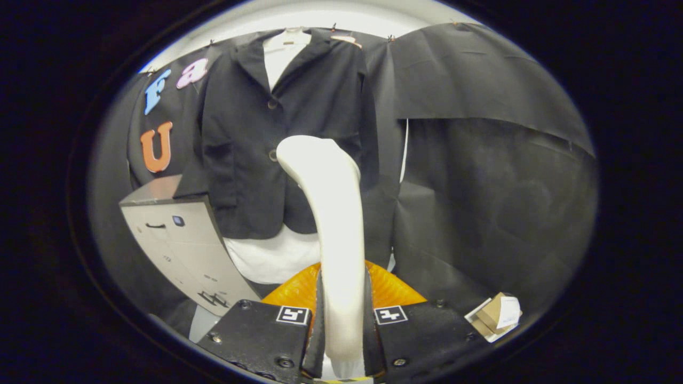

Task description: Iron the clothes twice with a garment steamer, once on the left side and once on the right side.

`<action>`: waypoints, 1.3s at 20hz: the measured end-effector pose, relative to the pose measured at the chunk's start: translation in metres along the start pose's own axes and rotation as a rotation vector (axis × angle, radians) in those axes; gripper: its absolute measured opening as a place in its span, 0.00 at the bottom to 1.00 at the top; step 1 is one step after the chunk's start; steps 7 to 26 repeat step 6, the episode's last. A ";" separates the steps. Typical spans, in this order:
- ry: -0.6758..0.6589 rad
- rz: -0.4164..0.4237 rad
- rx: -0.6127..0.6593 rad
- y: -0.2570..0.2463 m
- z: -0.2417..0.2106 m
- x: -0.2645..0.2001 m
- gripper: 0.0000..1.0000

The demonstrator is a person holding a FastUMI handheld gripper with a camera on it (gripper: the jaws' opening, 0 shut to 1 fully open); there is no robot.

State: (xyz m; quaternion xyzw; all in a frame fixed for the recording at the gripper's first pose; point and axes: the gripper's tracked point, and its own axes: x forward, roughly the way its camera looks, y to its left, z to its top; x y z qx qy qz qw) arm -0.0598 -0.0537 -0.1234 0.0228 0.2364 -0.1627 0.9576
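The hand-held gripper clamps both fingers on the white garment steamer, holding it upright. Its head points toward the dark jacket hanging just beyond.

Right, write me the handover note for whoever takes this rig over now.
Hand-held gripper: shut on the white plastic garment steamer, both fingers pressing its handle; steamer head points up and forward.
Black buttoned jacket hangs on the booth wall over a white shirt, ahead of the fingers; the steamer head overlaps the jacket's lower front, contact cannot be told.
Orange translucent base sits just behind the fingers. Grey drawer cabinet stands beside the jacket; a small cardboard box lies off to the other side.
Done: steamer picked up.
Left: judging by this frame, both passes, left side and right side.
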 end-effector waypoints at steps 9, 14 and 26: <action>-0.136 0.124 0.012 -0.030 0.042 -0.093 0.31; -0.136 0.124 0.012 -0.030 0.042 -0.093 0.31; -0.136 0.124 0.012 -0.030 0.042 -0.093 0.31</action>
